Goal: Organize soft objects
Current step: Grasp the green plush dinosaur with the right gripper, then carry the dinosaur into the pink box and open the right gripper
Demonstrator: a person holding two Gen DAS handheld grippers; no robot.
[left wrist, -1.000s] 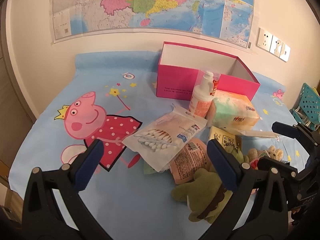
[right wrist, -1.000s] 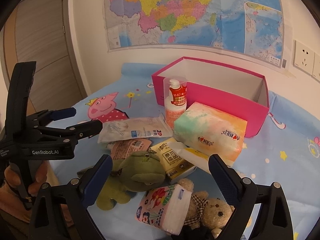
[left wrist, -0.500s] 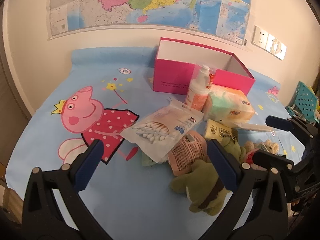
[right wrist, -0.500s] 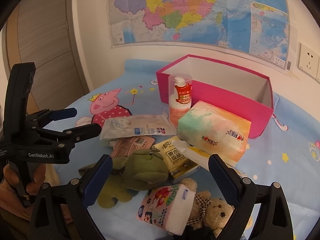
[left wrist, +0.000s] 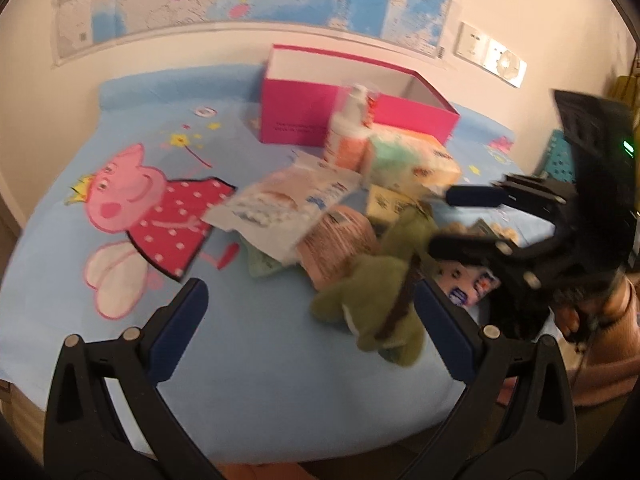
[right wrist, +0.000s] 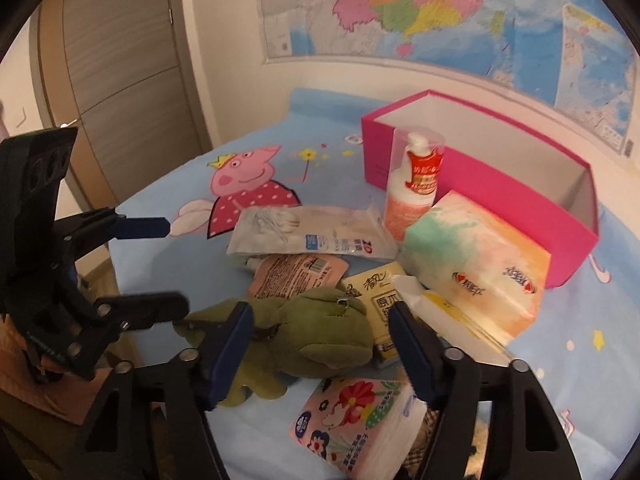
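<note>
Blue cartoon sheet (right wrist: 152,236), pink box (right wrist: 472,176), green plush (right wrist: 320,336), tissue packs (right wrist: 476,272)

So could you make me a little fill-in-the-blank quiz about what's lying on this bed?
1. The open box by the wall is ____ outside.
2. The plush frog between the right gripper's closing jaws is ____.
3. The pump bottle stands ____.
4. The bedsheet shows a cartoon ____.

Missing: pink; green; upright; pig

Wall: you face cream paint with a map (right wrist: 460,8) | sockets (left wrist: 492,54) to its right | door (right wrist: 120,80) — grey wood, left | light — warm.
</note>
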